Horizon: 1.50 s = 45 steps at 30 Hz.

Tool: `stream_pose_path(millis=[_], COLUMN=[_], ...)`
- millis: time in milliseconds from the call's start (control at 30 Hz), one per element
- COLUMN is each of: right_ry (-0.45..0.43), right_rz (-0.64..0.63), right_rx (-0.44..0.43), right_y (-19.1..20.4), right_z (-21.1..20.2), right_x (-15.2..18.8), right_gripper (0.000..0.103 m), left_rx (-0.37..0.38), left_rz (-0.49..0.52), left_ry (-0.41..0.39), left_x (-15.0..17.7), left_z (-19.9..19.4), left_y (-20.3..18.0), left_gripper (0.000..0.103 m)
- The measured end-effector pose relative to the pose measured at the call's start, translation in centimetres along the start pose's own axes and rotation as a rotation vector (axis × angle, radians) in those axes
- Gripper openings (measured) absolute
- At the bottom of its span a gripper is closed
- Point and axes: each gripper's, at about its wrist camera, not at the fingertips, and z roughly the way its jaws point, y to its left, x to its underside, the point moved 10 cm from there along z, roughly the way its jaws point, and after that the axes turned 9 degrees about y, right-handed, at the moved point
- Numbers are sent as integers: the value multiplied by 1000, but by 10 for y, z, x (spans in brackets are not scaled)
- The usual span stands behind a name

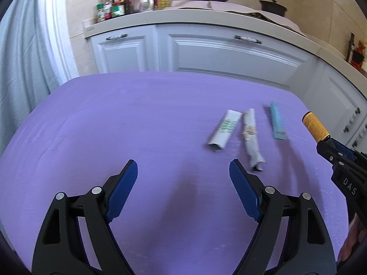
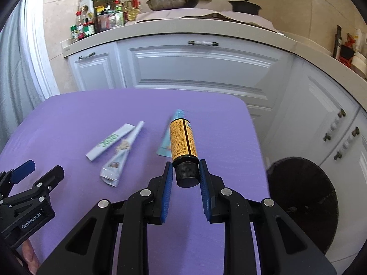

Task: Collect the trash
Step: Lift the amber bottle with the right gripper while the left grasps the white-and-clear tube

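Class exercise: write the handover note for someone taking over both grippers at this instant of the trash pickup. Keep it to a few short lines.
Right gripper: jaws shut on the cap of the yellow-labelled bottle, held above the purple table.
Left gripper: jaws open, nothing in them, low over the table.
On the table: white box, squeezed tube, blue packet.
Black bin stands beside the table on the right.
Done: bottle picked up.
Left: probably drop it in the bin, then collect the other three.

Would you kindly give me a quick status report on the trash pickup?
Right gripper shut on small bottle, lifted off the purple mat. Left gripper open, empty. White box, squeezed tube, blue packet left on mat. Path clear.
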Motion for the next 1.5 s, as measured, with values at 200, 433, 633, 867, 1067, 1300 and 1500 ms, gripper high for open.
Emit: stream_pose_path(millis=[200, 433, 633, 867, 1067, 1300, 1500], right_ry=[-2, -12, -18, -23, -31, -38, -50], right_rz=[42, 96, 128, 143, 152, 156, 169], right_rx=[29, 38, 33, 25, 27, 44, 69], right_y=[-32, -67, -89, -102, -107, -109, -120], right_z=[-3, -9, -11, -13, -17, -25, -36], right_x=[10, 19, 24, 29, 31, 35, 40], right_gripper=[24, 24, 24, 24, 24, 24, 24], left_rx=[19, 28, 29, 46, 37, 39, 63], left_rz=[60, 110, 131, 136, 165, 187, 215], left_ry=[2, 33, 80, 121, 77, 28, -14], left_x=[-2, -5, -2, 2, -1, -4, -6], left_z=[6, 20, 34, 40, 31, 13, -9], left_y=[-37, -69, -82, -87, -93, -100, -114], left_gripper=[80, 66, 43, 17, 16, 16, 16])
